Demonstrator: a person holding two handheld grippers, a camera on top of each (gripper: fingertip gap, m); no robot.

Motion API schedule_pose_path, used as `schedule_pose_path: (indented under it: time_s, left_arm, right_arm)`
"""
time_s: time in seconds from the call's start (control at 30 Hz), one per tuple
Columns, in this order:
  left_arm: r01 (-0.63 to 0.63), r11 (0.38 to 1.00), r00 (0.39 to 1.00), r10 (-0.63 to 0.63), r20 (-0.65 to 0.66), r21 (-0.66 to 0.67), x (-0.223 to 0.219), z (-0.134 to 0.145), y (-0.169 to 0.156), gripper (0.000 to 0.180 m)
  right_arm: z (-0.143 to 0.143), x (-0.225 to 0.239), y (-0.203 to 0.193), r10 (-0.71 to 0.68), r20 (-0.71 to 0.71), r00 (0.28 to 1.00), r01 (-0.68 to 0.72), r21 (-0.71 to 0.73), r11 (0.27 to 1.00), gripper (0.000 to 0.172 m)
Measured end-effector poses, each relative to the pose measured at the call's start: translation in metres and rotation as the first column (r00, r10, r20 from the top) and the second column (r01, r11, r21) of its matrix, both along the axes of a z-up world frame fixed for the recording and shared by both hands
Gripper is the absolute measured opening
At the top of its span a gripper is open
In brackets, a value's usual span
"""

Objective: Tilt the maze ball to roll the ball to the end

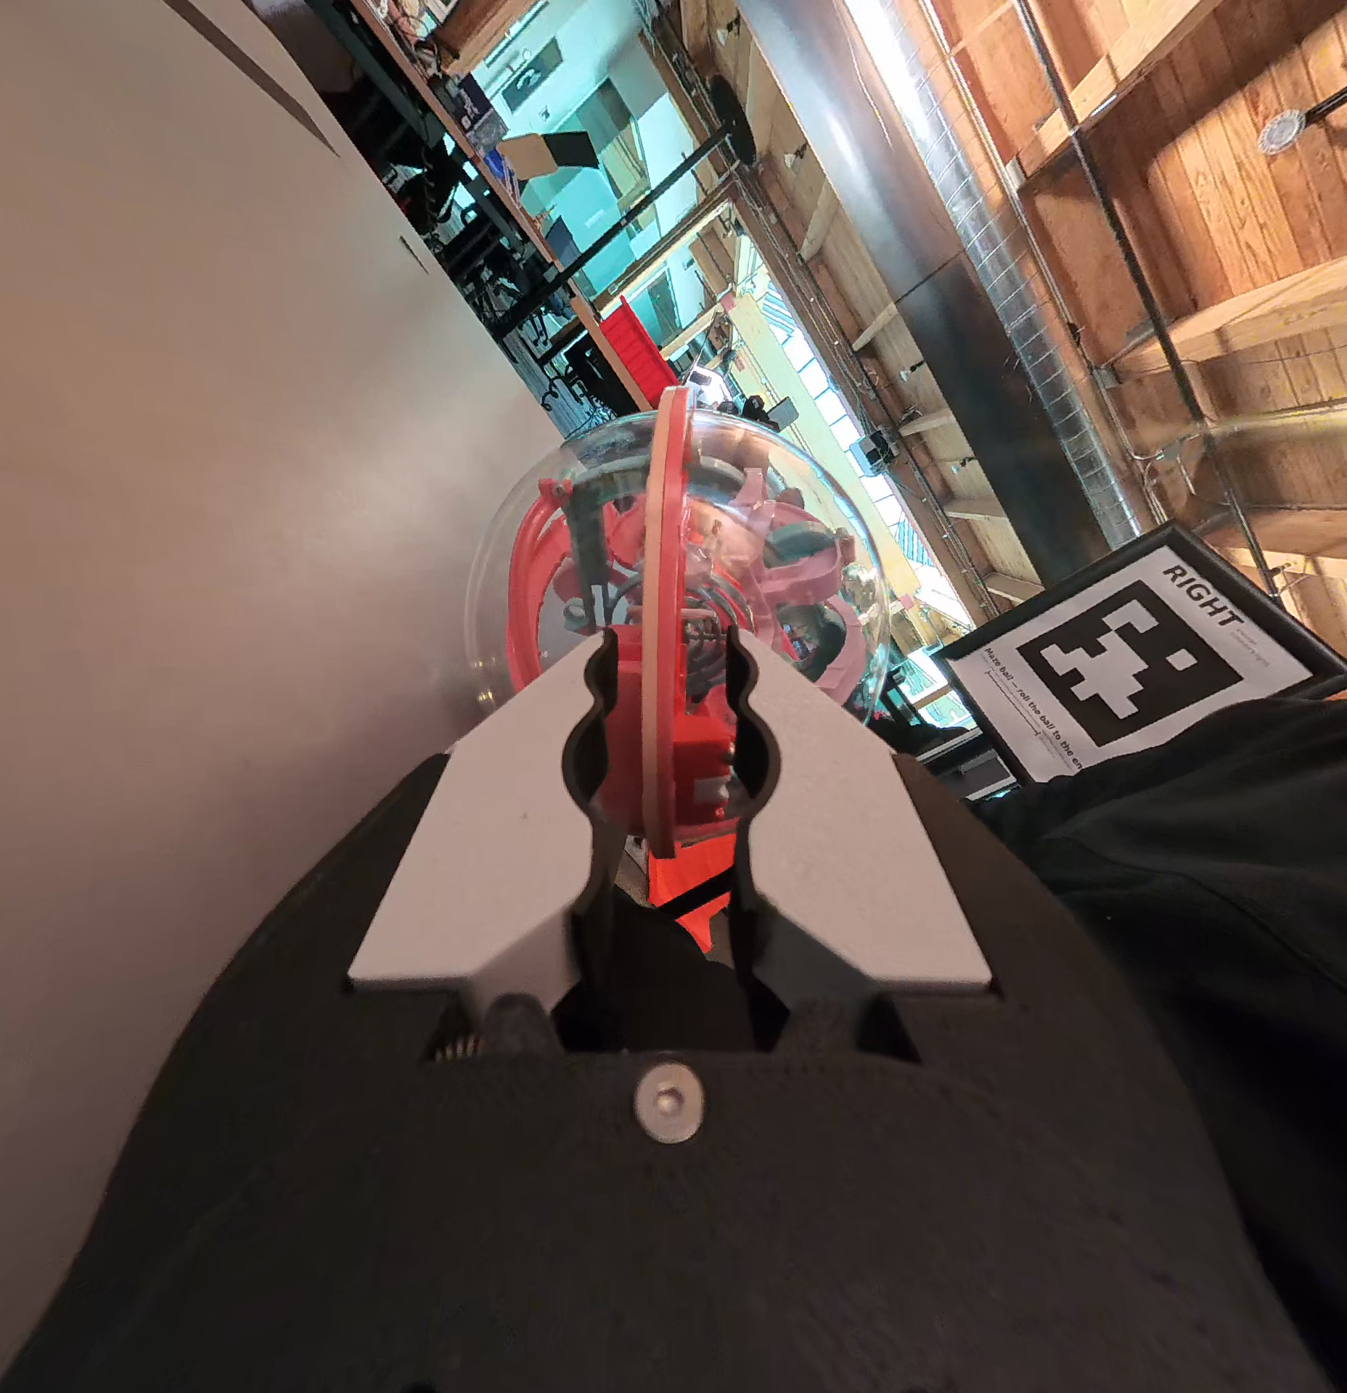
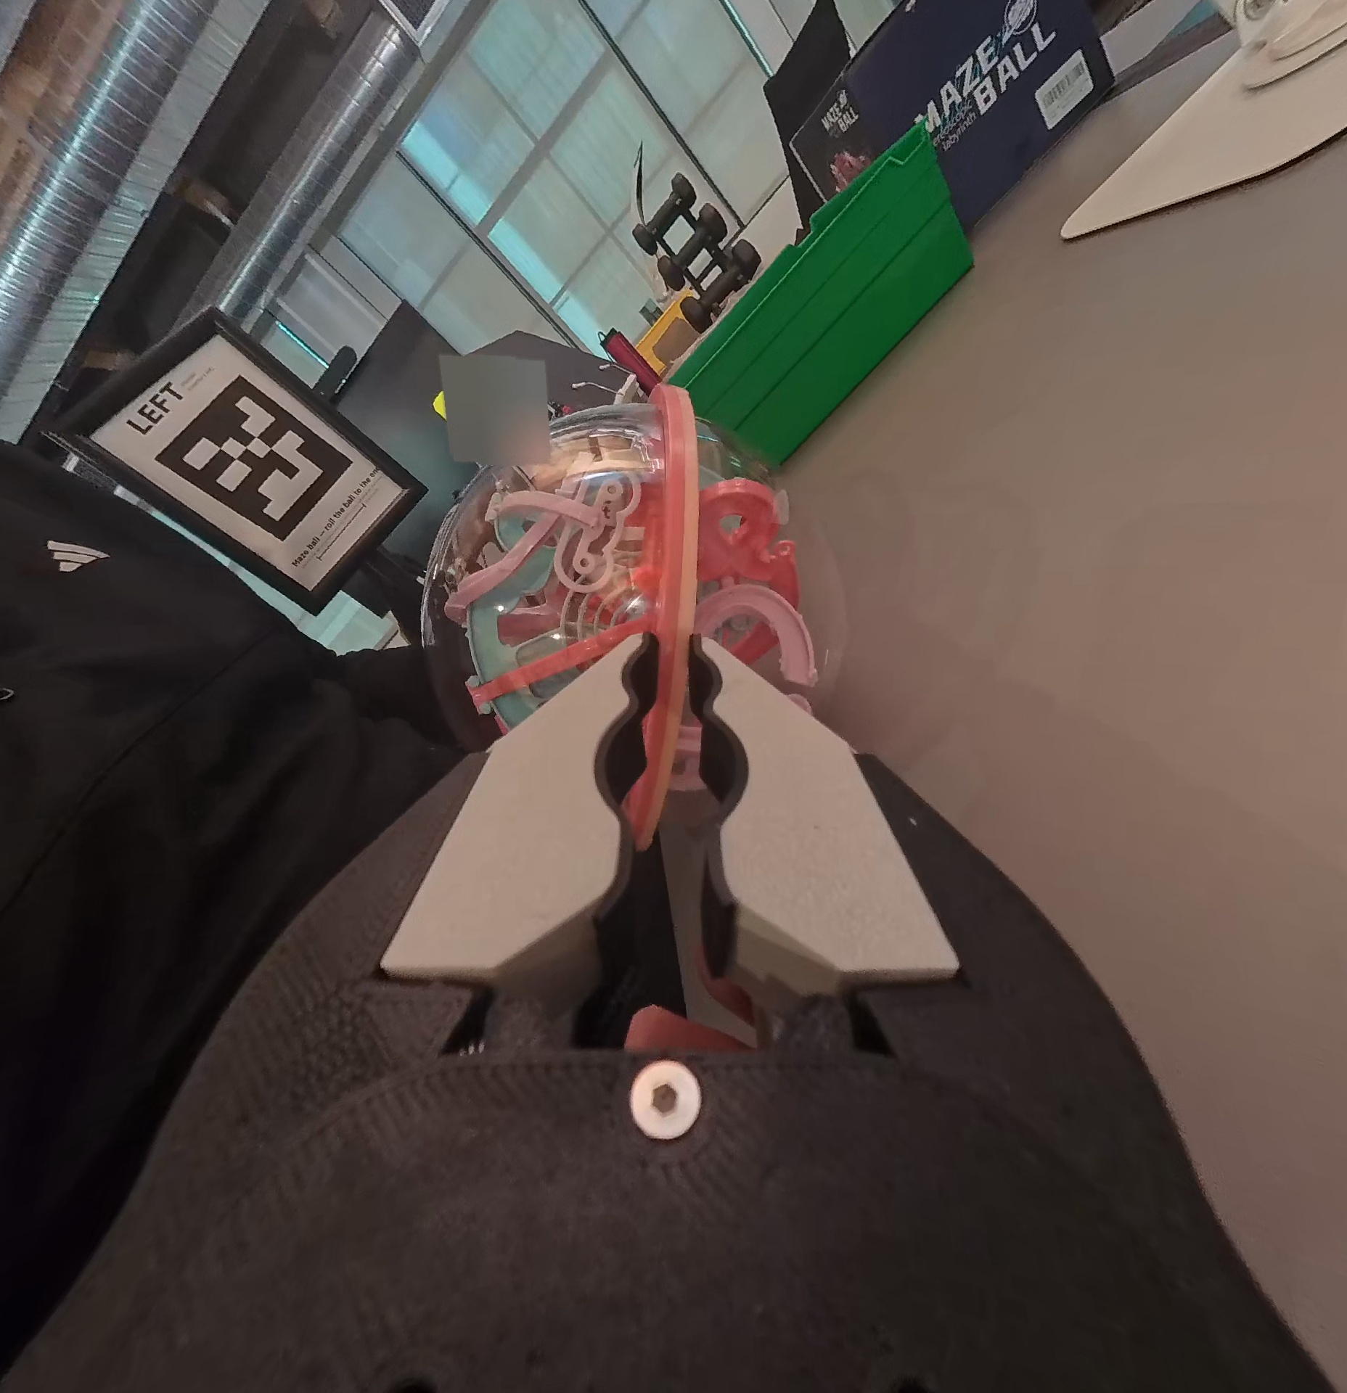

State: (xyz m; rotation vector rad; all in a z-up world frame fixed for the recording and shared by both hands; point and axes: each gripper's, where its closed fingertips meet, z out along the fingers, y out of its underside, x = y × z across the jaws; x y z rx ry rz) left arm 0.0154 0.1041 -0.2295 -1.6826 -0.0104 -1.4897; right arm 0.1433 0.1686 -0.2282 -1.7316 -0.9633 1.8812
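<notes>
The maze ball (image 2: 633,573), a clear sphere of pink and red tracks, hangs above the grey surface (image 2: 1108,528), held by its red equator rim (image 2: 674,528). The right claw (image 2: 674,648) pinches that rim, nearly closed. The left claw (image 1: 669,641) stands apart around the rim, pads not pressing. With one narrow grip, the sphere could pivot or slip out and drop.

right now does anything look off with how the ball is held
Yes. The right gripper is pinched on the maze ball's red rim, but the left gripper stands wide, with gaps either side of the rim, so only one side is holding.
</notes>
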Motion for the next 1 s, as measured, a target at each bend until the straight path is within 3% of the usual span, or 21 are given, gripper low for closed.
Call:
schedule_pose_path:
  time_s: [0.37,0.77,1.0]
  left_arm:
    - [-0.001,1.0,1.0,0.001,0.016,0.017,-0.004,0.004,0.01,0.01]
    - [0.017,1.0,1.0,-0.017,0.003,-0.004,-0.003,-0.001,-0.007,0.038]
    - [0.013,0.999,1.0,-0.013,-0.001,-0.042,-0.001,-0.007,-0.008,0.033]
  right_arm:
    - [0.002,0.0,-0.003,-0.018,-0.014,1.0,0.018,0.017,1.0,0.006]
    - [0.002,0.0,-0.008,-0.011,-0.021,1.0,0.011,0.032,0.999,0.006]
    - [0.003,0.001,-0.008,-0.011,-0.026,1.0,0.012,0.03,0.999,0.006]
